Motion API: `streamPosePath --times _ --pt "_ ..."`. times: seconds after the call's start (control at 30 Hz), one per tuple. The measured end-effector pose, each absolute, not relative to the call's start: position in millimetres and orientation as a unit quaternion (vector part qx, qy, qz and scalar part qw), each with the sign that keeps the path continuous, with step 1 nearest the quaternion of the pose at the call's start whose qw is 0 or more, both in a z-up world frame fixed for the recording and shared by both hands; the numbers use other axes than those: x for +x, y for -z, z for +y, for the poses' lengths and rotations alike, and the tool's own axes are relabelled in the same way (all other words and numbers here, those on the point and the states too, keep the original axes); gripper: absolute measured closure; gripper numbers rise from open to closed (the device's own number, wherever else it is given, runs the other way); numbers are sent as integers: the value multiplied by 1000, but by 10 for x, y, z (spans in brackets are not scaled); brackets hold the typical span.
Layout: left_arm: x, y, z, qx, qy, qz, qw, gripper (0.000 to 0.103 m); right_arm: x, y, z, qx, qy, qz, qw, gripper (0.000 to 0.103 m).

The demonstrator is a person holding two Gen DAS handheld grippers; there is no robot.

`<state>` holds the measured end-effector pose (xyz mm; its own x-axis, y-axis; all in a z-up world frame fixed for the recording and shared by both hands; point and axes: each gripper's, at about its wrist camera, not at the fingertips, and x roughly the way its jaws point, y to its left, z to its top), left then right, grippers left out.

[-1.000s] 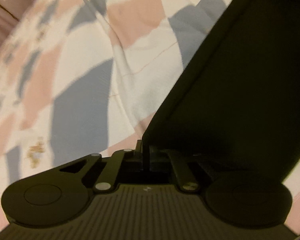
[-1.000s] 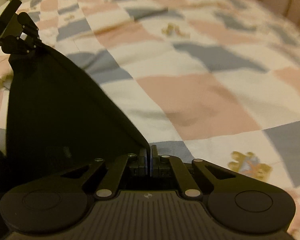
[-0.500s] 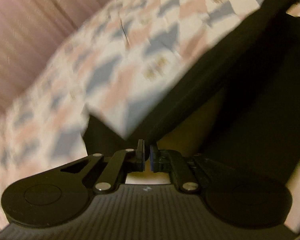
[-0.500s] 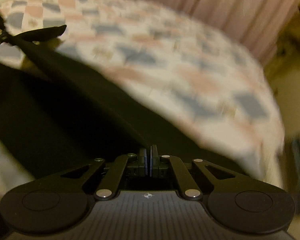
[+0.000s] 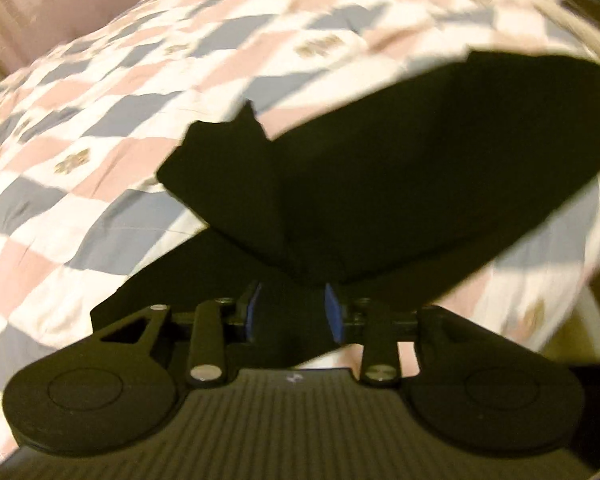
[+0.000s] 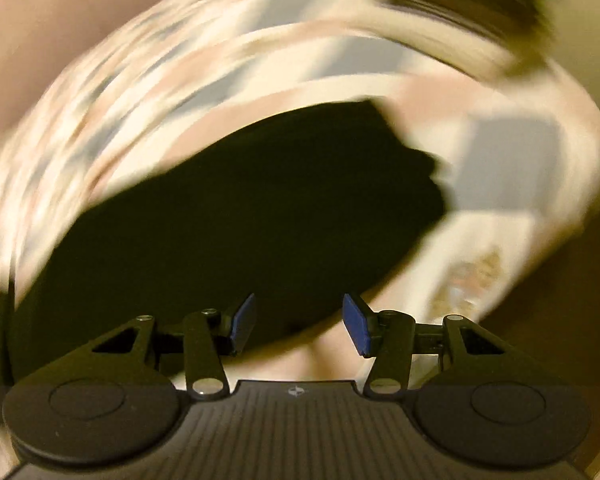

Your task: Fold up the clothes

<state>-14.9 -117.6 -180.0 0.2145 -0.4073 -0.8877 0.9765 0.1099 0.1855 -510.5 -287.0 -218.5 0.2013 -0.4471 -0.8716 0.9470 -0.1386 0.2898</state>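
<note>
Fabric fills both views: a black cloth garment (image 5: pixel 400 168) lies spread on a quilt of pink, grey-blue and white checks (image 5: pixel 100 120). The left gripper (image 5: pixel 294 308) has its blue-padded jaws parted, black cloth sitting loose between them. The right gripper (image 6: pixel 298 324) is spread wide and grips nothing, the garment (image 6: pixel 240 220) just beyond; that view is heavily blurred.
</note>
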Motion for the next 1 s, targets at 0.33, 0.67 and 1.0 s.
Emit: streamPosePath --times 0.33,0.67,1.0 --pt "-313 2053 -1740 387 493 396 671 65 -5845 2620 -3504 591 613 158 501 81" --pt "-471 2123 -1855 370 478 410 683 65 -5444 2333 -3811 392 608 267 636 88" --pt "-397 2016 -2141 378 429 375 730 33 -5680 2742 -3856 506 600 266 559 82"
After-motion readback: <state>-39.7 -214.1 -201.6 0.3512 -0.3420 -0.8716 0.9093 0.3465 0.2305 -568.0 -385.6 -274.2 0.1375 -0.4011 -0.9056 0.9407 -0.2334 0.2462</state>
